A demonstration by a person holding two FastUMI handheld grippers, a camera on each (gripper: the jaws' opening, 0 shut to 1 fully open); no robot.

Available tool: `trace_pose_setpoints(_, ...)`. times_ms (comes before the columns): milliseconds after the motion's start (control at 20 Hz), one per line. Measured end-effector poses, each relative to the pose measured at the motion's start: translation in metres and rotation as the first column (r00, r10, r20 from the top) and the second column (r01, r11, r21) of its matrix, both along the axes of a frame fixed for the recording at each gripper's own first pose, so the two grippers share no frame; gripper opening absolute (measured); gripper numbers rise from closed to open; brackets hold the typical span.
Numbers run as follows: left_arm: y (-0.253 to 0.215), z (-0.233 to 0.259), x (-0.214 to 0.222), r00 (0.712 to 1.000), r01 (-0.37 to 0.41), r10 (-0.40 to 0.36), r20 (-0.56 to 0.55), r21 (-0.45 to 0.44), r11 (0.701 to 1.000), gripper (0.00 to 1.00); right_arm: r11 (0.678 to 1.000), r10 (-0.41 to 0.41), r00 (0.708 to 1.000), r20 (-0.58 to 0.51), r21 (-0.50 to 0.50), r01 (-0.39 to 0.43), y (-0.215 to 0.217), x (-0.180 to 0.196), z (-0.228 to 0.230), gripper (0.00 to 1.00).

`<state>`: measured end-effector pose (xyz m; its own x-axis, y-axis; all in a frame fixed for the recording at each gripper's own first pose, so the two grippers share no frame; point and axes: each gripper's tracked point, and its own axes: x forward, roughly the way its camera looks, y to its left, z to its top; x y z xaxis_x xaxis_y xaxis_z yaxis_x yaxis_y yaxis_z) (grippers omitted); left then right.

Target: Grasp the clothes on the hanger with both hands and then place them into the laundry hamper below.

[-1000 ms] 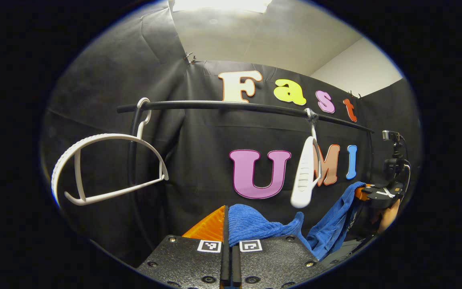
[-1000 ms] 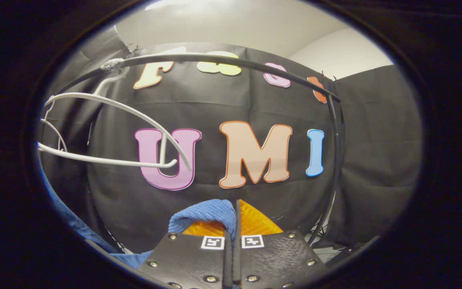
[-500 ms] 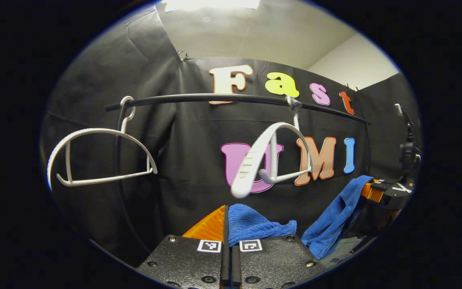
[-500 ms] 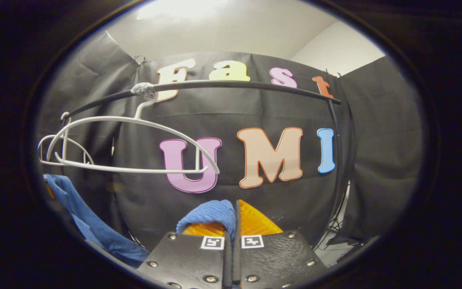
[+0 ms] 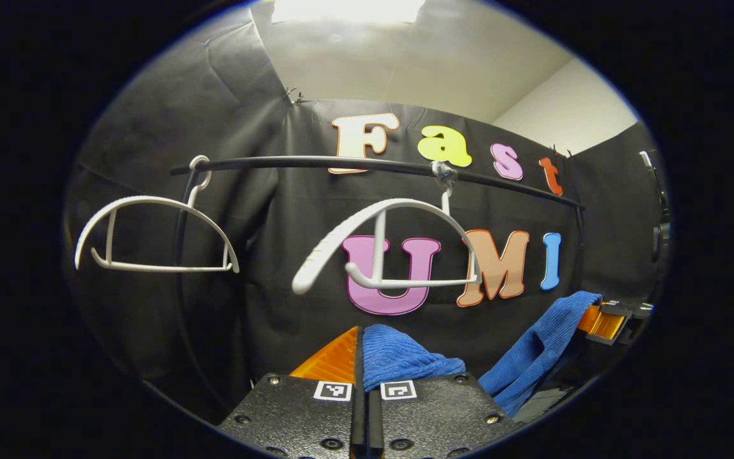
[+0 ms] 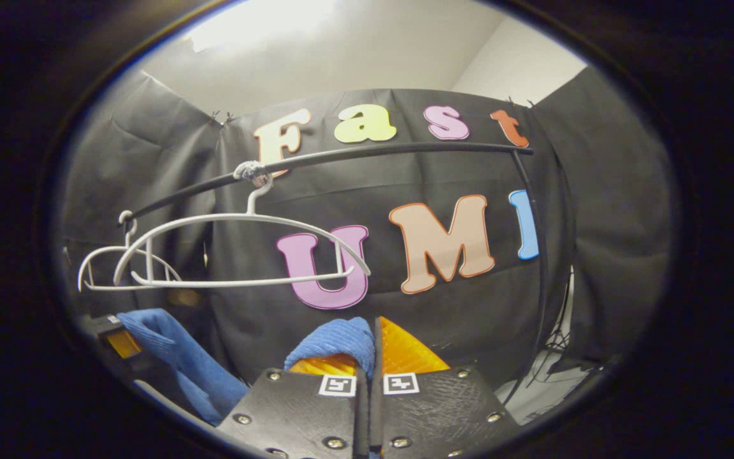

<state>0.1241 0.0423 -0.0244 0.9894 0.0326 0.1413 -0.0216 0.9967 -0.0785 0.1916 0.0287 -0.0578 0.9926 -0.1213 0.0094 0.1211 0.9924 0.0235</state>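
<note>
Your left gripper [image 5: 360, 357] has its fingers closed on one end of the blue garment [image 5: 399, 357], a ribbed knit that bunches just above the fingers and spills to their right. From there the cloth dips out of sight and rises again toward your right gripper [image 5: 606, 322], seen at the far right of the left gripper view with the other end of the garment draped over it. In the right gripper view, your right gripper [image 6: 370, 357] is likewise clamped on a fold of the blue garment [image 6: 335, 338], and the rest hangs down at lower left near your left gripper [image 6: 115, 335]. The garment is off the white hanger [image 5: 383, 245], which hangs bare from the black rail [image 5: 367, 164]. A second white hanger [image 5: 150, 233] hangs farther left on the same rail.
</note>
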Motion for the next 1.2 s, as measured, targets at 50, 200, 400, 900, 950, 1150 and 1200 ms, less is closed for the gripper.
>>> trace_pose_setpoints(50, -0.005, -0.005, 0.004, 1.000, 0.008, -0.008, -0.004, -0.007, 1.000, 0.02, 1.000, 0.011, 1.000, -0.002, 0.009, -0.011, -0.002, 0.000, -0.001, 0.01)
trace_pose_setpoints(200, -0.022, -0.022, 0.013, 0.999, 0.043, -0.044, -0.028, -0.010, 0.999, 0.02, 1.000, 0.019, 1.000, -0.021, 0.019, -0.019, -0.005, 0.001, -0.015, 0.02)
trace_pose_setpoints(400, -0.030, -0.052, 0.026, 0.996, 0.075, -0.077, -0.051, -0.036, 0.997, 0.02, 0.999, 0.040, 0.997, -0.060, 0.038, -0.038, -0.007, 0.005, -0.046, 0.02)
trace_pose_setpoints(900, -0.039, -0.183, 0.057, 0.966, 0.123, -0.135, -0.219, -0.066, 0.990, 0.02, 0.978, 0.085, 0.969, -0.231, 0.206, -0.037, 0.009, 0.018, -0.179, 0.02)
trace_pose_setpoints(950, -0.040, -0.201, 0.058, 0.959, 0.123, -0.134, -0.249, -0.060, 0.991, 0.02, 0.973, 0.096, 0.960, -0.264, 0.230, -0.034, 0.011, 0.018, -0.200, 0.01)
trace_pose_setpoints(1150, -0.036, -0.268, 0.063, 0.933, 0.119, -0.129, -0.334, -0.050, 0.992, 0.03, 0.982, 0.058, 0.922, -0.383, 0.188, 0.017, 0.003, 0.018, -0.273, 0.02)
trace_pose_setpoints(1200, -0.032, -0.284, 0.064, 0.924, 0.115, -0.124, -0.361, -0.048, 0.992, 0.03, 0.983, 0.053, 0.914, -0.402, 0.182, 0.023, 0.000, 0.013, -0.289, 0.05)
